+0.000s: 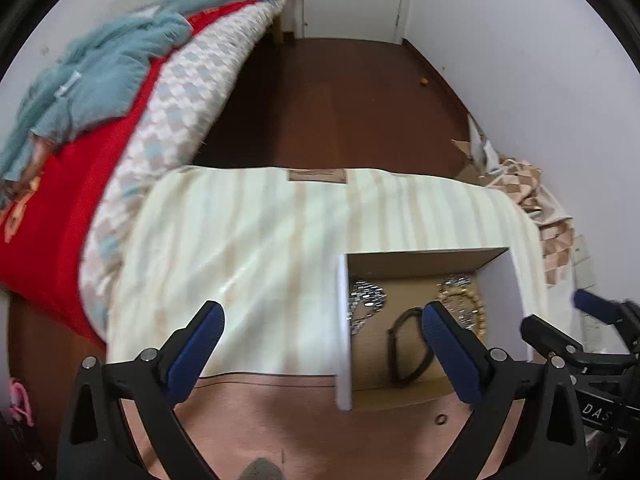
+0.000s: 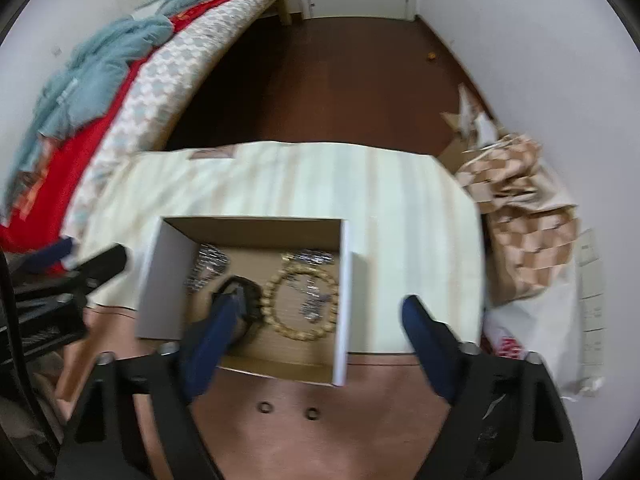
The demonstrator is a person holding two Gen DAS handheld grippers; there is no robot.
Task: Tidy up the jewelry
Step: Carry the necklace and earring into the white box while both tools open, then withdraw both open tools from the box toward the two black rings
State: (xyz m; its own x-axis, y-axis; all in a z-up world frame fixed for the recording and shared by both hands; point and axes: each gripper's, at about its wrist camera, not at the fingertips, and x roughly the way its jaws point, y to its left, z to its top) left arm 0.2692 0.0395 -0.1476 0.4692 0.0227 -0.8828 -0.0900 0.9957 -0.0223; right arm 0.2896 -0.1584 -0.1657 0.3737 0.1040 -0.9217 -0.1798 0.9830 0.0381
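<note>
Both of your tools stand released, nothing between their blue pads: the left tool (image 1: 322, 322) straddles the box's left wall, and the right tool (image 2: 320, 312) straddles its right wall, one finger down inside. Your counter (image 2: 320, 432) is pinkish-brown, with a pale striped cloth (image 1: 248, 264) spread over its far part. On the cloth's near edge sits the open cardboard box (image 2: 160, 280), white outside, brown inside, its long axis running left to right across your view. Inside it, the beaded bracelet (image 2: 302, 304) lies flat as a ring right of centre, between the right tool's fingers. A dark band (image 2: 248, 300) lies touching the inside finger, and silver chain pieces (image 2: 210, 264) sit toward the back left. Two small rings (image 2: 265, 408) rest on the bare counter, just before the box.
</note>
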